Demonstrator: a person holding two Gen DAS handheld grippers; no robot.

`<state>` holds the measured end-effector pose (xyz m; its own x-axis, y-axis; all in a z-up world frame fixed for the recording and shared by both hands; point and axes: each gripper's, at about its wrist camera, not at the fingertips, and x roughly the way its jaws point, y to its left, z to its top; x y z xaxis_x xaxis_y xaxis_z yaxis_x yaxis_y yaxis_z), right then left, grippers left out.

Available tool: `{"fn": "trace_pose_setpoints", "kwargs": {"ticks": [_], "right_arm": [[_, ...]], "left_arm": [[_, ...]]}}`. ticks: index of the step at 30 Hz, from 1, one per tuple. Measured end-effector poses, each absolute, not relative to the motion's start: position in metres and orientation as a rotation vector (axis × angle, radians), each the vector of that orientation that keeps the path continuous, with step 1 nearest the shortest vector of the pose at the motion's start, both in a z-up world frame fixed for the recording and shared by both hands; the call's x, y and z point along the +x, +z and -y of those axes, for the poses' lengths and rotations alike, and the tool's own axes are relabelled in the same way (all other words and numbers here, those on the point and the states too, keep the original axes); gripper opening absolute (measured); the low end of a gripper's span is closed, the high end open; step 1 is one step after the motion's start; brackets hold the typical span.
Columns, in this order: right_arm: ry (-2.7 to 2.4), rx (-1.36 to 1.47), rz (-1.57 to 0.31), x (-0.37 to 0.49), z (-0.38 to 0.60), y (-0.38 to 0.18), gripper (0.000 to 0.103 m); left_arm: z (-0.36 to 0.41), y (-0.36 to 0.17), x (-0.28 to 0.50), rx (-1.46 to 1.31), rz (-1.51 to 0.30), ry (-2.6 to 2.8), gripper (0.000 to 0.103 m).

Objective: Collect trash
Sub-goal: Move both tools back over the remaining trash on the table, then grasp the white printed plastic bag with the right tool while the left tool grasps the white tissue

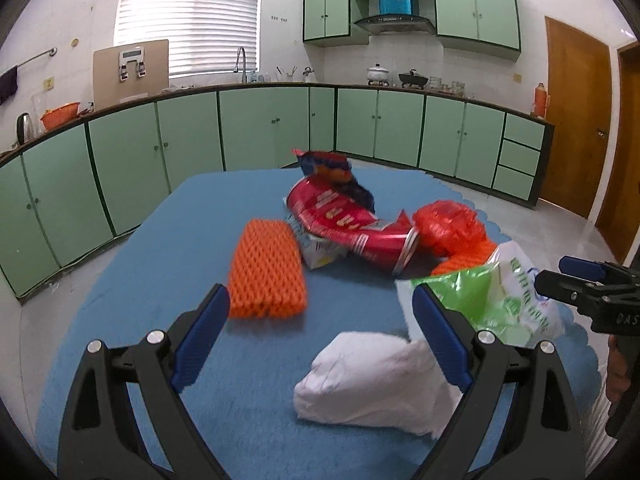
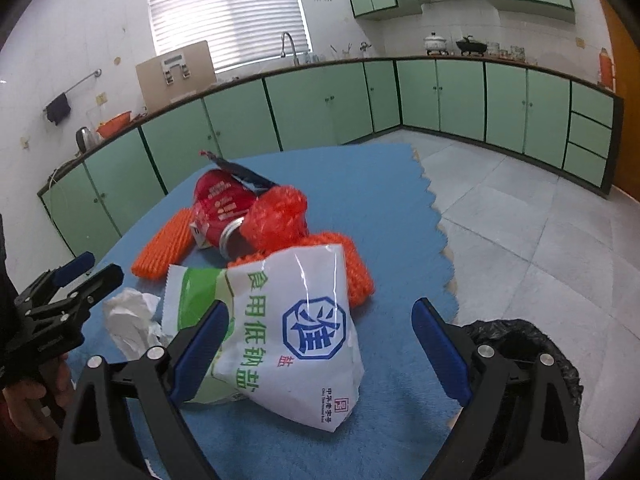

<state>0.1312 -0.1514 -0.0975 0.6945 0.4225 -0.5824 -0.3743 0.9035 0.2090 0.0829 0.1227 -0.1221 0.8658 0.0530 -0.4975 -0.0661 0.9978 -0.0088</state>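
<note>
Left wrist view: the left hand-held gripper (image 1: 320, 308) is held spread and empty above the white crumpled tissue (image 1: 372, 380), presumably for pickup.

Right wrist view: the right hand-held gripper (image 2: 320, 316) is held spread over the salt bag (image 2: 296, 336) (nothing clamped). Trash is heaped on the blue mat (image 2: 384, 200); green kitchen cabinets (image 2: 320, 100) are seen behind.
</note>
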Motion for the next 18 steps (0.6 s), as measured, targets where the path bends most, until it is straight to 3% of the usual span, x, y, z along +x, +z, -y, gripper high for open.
{"fn": "trace_pose_setpoints", "kwargs": {"ticks": [5, 8, 14, 18], "right_arm": [[0.482, 0.099, -0.725, 0.139, 0.151, -0.112, 0.088], [0.505, 0.109, -0.744, 0.142, 0.151, -0.116, 0.082], [0.559, 0.127, -0.777, 0.143, 0.149, -0.119, 0.054], [0.559, 0.137, -0.766, 0.143, 0.153, -0.115, 0.028]], "left_arm": [[-0.126, -0.133, 0.082, -0.026, -0.542, 0.064, 0.09], [-0.127, -0.136, 0.083, -0.034, -0.551, 0.066, 0.09], [-0.125, -0.14, 0.082, -0.042, -0.561, 0.066, 0.09], [-0.124, -0.141, 0.082, -0.042, -0.567, 0.063, 0.09]]}}
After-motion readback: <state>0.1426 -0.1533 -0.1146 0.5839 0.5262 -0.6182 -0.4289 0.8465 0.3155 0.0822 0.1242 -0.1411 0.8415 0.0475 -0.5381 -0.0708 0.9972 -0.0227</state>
